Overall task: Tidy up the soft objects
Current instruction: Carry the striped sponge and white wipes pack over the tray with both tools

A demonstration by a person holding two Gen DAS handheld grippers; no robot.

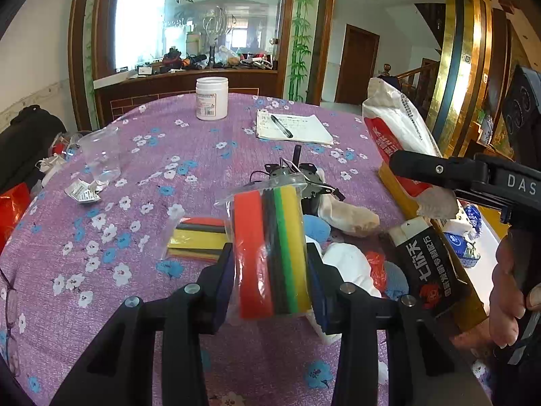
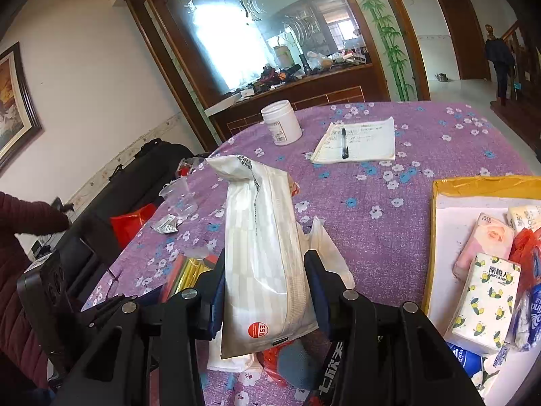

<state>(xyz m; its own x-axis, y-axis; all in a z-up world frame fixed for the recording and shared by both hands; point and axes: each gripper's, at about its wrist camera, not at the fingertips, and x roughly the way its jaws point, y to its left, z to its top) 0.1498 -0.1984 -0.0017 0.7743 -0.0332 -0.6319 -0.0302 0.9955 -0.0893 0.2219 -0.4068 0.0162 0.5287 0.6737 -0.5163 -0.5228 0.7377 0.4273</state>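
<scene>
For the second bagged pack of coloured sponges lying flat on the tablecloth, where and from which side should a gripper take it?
Take the flat sponge pack across its thickness at its near long edge, coming in low from the camera side. It lies flat, so a grip from above would have to span its wide face. The left gripper already holds a like pack across its stacked layers.
</scene>
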